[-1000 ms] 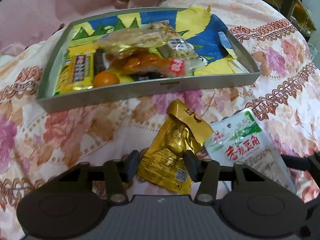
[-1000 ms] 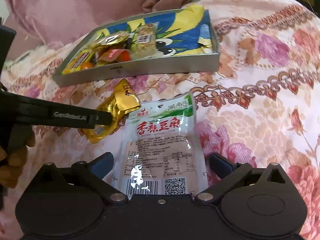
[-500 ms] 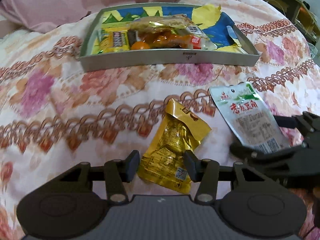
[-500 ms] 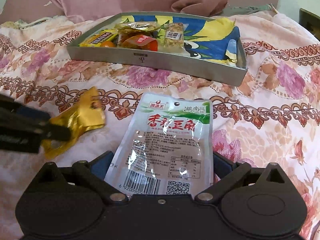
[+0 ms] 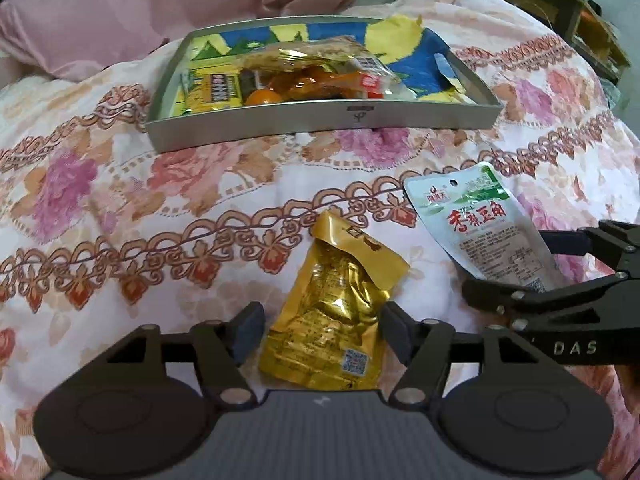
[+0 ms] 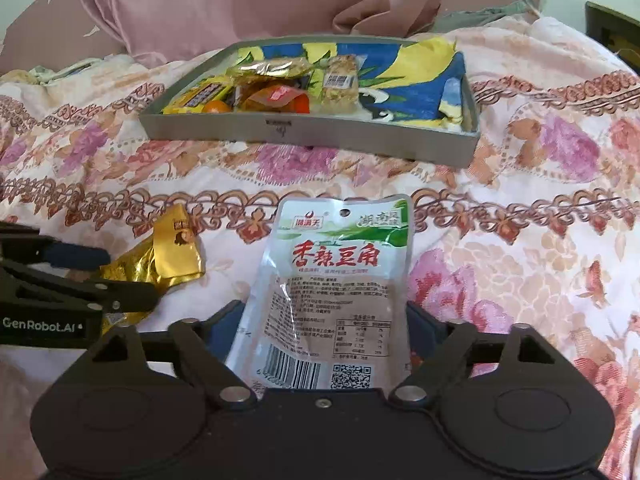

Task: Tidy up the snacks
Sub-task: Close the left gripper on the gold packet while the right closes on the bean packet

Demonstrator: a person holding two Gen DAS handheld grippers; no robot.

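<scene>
My left gripper [image 5: 320, 330] is shut on a gold foil snack packet [image 5: 336, 308], held above the flowered bedspread; the packet also shows in the right wrist view [image 6: 168, 258]. My right gripper [image 6: 326, 334] is shut on a white and green snack pouch [image 6: 332, 296] with red characters, which also shows in the left wrist view [image 5: 476, 226]. The two grippers are side by side, the right gripper [image 5: 560, 280] showing at the left view's right edge. Ahead lies a grey tray [image 5: 320, 118] [image 6: 304, 130] holding several snacks on a blue and yellow liner.
A flowered bedspread [image 5: 160, 208] covers the soft surface. A pink pillow [image 6: 256, 4] lies behind the tray. Dark furniture [image 5: 560, 12] stands at the far right. The tray's right half holds only the liner [image 6: 412, 80].
Both grippers lifted their packets off the bedspread and pulled back from the tray a second ago; in the last half second they have edged slightly closer to it.
</scene>
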